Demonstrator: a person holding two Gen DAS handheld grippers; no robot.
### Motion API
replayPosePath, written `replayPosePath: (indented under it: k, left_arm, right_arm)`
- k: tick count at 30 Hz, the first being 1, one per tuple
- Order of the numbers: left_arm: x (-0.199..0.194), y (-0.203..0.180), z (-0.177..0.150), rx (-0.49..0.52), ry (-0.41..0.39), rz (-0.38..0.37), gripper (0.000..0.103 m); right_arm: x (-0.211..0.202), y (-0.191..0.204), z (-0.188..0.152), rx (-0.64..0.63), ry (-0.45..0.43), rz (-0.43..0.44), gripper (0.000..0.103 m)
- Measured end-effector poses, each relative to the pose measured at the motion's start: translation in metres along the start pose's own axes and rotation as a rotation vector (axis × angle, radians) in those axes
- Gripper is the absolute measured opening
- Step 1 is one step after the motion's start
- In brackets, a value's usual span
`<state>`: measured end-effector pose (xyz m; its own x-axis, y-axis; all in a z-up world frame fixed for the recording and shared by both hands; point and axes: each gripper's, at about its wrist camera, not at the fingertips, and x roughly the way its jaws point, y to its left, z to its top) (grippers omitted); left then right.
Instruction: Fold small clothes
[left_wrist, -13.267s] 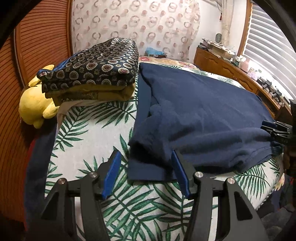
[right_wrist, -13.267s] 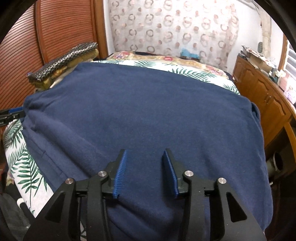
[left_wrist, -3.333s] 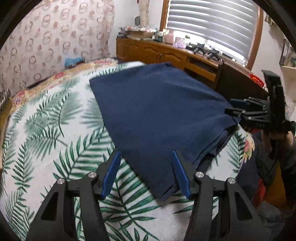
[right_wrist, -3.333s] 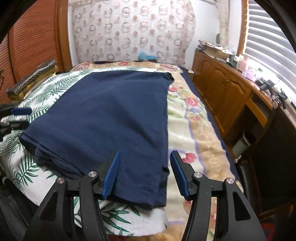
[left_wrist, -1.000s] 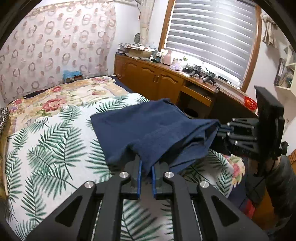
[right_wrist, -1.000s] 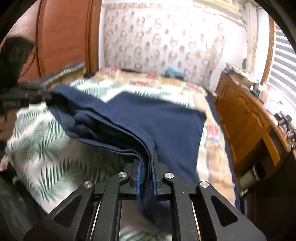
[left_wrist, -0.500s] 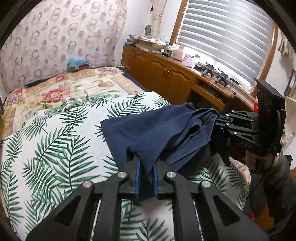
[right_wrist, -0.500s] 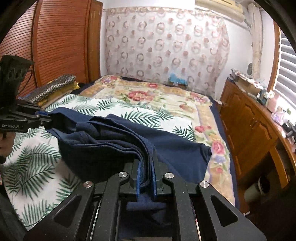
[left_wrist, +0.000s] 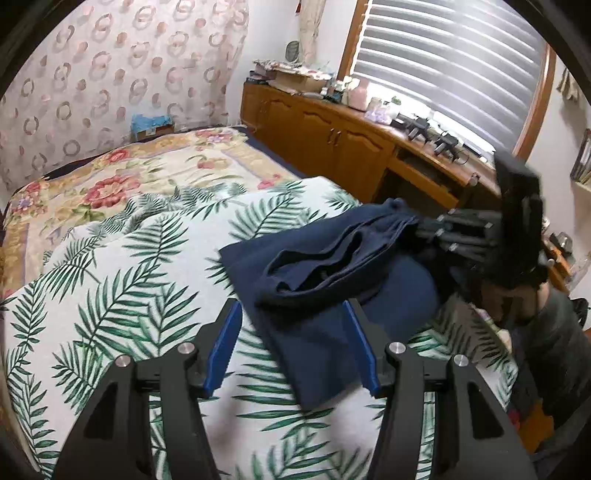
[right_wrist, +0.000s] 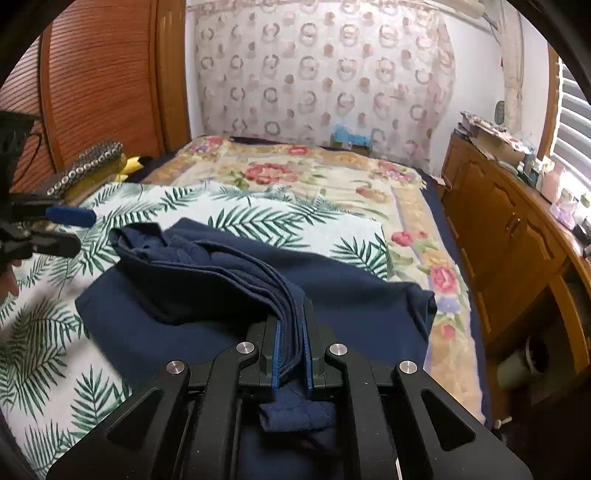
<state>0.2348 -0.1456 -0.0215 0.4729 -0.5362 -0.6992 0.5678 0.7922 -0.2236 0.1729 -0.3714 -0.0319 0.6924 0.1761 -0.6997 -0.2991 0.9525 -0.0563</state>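
Left gripper (left_wrist: 291, 347) open; right gripper (left_wrist: 424, 230) clamping navy garment (left_wrist: 325, 269).

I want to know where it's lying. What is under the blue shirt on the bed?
Under the navy garment lies the palm-leaf blanket, showing all around it. The right gripper pinches the folded-over layers on top. Whatever sits directly beneath the cloth is covered.

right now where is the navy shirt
The navy shirt lies half folded on the palm-leaf blanket at the near end of the bed, one bunched edge clamped in the right hand-held gripper; the left hand-held gripper hangs open above it.
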Motion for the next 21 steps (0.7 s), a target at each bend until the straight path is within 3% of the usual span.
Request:
replayPosePath:
  k: [11, 14, 17, 21]
  left_arm:
    - [0.013, 0.011, 0.014, 0.024, 0.012, 0.055, 0.055]
    - [0.022, 0.012, 0.019, 0.034, 0.025, 0.073, 0.055]
    - [0.033, 0.009, 0.025, 0.054, 0.043, 0.081, 0.055]
    - [0.055, 0.01, 0.035, 0.075, 0.063, 0.081, 0.055]
  right_arm:
    - [-0.001, -0.002, 0.042, -0.044, -0.032, 0.01, 0.007]
    - [0.028, -0.016, 0.043, -0.014, 0.053, 0.038, 0.008]
    - [0.049, -0.028, 0.036, 0.029, 0.101, 0.031, 0.015]
    - [0.033, -0.031, 0.04, 0.019, 0.066, -0.016, 0.042]
